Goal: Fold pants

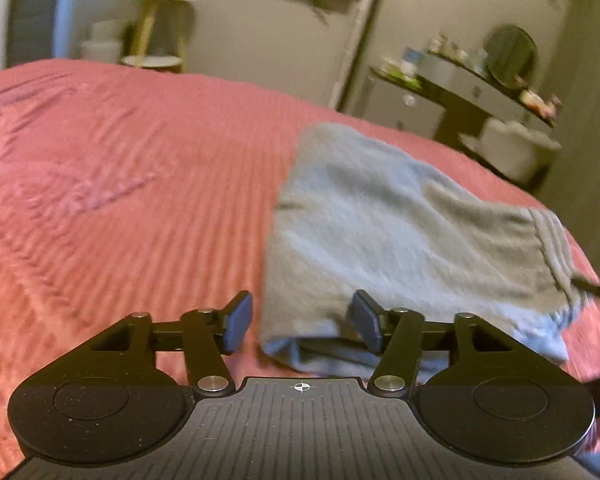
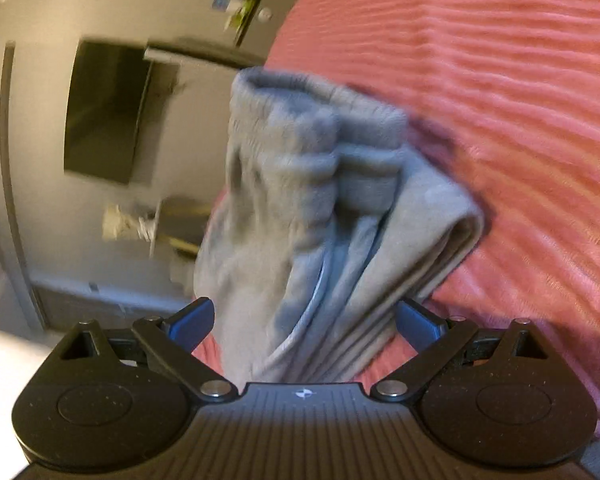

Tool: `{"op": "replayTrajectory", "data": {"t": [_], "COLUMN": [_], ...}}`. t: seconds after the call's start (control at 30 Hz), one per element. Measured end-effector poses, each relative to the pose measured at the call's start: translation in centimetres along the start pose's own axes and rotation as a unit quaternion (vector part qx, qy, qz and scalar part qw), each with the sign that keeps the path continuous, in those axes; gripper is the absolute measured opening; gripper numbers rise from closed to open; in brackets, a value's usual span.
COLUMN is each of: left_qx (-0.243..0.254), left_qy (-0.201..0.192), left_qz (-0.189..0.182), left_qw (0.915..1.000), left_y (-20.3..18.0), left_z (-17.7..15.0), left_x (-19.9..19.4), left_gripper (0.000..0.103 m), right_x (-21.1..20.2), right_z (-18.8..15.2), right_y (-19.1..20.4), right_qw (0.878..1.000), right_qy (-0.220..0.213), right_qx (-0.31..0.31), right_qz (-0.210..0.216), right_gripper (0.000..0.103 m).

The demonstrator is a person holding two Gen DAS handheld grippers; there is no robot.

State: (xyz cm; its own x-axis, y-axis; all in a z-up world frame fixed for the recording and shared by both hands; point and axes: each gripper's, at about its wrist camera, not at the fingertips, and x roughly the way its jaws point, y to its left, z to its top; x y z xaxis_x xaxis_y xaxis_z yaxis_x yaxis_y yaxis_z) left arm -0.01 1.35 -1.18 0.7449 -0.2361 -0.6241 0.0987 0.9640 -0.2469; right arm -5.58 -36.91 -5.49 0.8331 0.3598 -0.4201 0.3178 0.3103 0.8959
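Grey folded pants (image 1: 400, 232) lie on a pink ribbed bedspread (image 1: 140, 200); a ribbed band shows at their right end. My left gripper (image 1: 302, 322) is open at the near left corner. Its right pad rests at the cloth and its left pad stands clear over the bedspread. In the rolled right wrist view the pants (image 2: 300, 220) run as a layered bundle between the jaws, ribbed cuffs at the far end. My right gripper (image 2: 304, 322) stands wide, both pads against the bundle's sides, shut on it.
The bedspread (image 2: 520, 120) stretches wide to the left of the pants. Beyond the bed stand a round side table (image 1: 160, 28), a cluttered dresser with a round mirror (image 1: 508, 60) and a white stool (image 1: 516, 148). A dark screen (image 2: 104, 112) hangs on the wall.
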Motion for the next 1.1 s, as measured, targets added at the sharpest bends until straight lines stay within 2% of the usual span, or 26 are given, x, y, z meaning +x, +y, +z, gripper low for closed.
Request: {"op": "replayTrajectory", "data": {"t": [0.07, 0.1, 0.2, 0.3, 0.4, 0.57, 0.67, 0.77, 0.83, 0.9, 0.97, 1.03, 1.1], "left_qx": [0.016, 0.023, 0.049, 0.078, 0.075, 0.081, 0.108, 0.103, 0.097, 0.074, 0.046, 0.008, 0.0], "left_qy": [0.007, 0.01, 0.021, 0.031, 0.03, 0.03, 0.025, 0.027, 0.028, 0.035, 0.036, 0.025, -0.003], "left_qz": [-0.008, -0.016, -0.024, -0.013, -0.019, -0.007, 0.004, 0.01, 0.025, 0.063, 0.111, 0.134, 0.175], "left_qw": [0.9998, 0.9996, 0.9983, 0.9964, 0.9965, 0.9963, 0.9939, 0.9942, 0.9945, 0.9947, 0.9922, 0.9906, 0.9846], "left_y": [-0.5, -0.8, -1.6, -2.6, -3.1, -3.2, -3.6, -3.3, -3.1, -2.3, -1.2, 0.1, 0.1], "left_z": [-0.2, -0.2, -0.6, -0.9, -0.8, -1.2, -1.3, -1.2, -1.1, -0.8, -0.3, 0.2, 0.6], "left_x": [0.3, 0.4, 1.3, 2.7, 3.3, 4.0, 3.9, 3.9, 3.6, 2.9, 2.0, 0.7, -0.6], "left_gripper": [0.071, 0.079, 0.088, 0.091, 0.094, 0.095, 0.095, 0.094, 0.094, 0.094, 0.095, 0.097, 0.093], "right_x": [-0.8, -1.1, -1.0, -0.4, 0.5, 2.1, 2.1, 1.6, 0.7, -0.2, -1.3, -2.4, -4.0], "right_z": [0.6, 0.7, 0.6, 0.2, -0.4, -1.2, -1.5, -1.0, -0.4, 0.0, -0.2, -0.5, -1.2], "right_y": [0.0, 0.2, 0.3, 0.9, 2.0, 3.5, 4.1, 4.2, 3.4, 2.7, 2.5, 3.0, 4.2], "right_qw": [0.999, 0.999, 0.998, 0.997, 0.995, 0.988, 0.984, 0.98, 0.982, 0.985, 0.985, 0.984, 0.975], "right_qy": [-0.036, -0.051, -0.058, -0.052, -0.037, -0.02, -0.031, -0.067, -0.097, -0.103, -0.105, -0.114, -0.154], "right_qx": [-0.008, -0.015, -0.015, -0.047, -0.092, -0.142, -0.16, -0.155, -0.125, -0.092, -0.075, -0.07, -0.084], "right_qz": [0.004, 0.005, 0.021, 0.014, -0.006, -0.052, -0.074, -0.101, -0.104, -0.101, -0.111, -0.115, -0.135], "right_gripper": [0.097, 0.097, 0.097, 0.097, 0.097, 0.097, 0.097, 0.095, 0.087, 0.076, 0.075, 0.075, 0.077]}}
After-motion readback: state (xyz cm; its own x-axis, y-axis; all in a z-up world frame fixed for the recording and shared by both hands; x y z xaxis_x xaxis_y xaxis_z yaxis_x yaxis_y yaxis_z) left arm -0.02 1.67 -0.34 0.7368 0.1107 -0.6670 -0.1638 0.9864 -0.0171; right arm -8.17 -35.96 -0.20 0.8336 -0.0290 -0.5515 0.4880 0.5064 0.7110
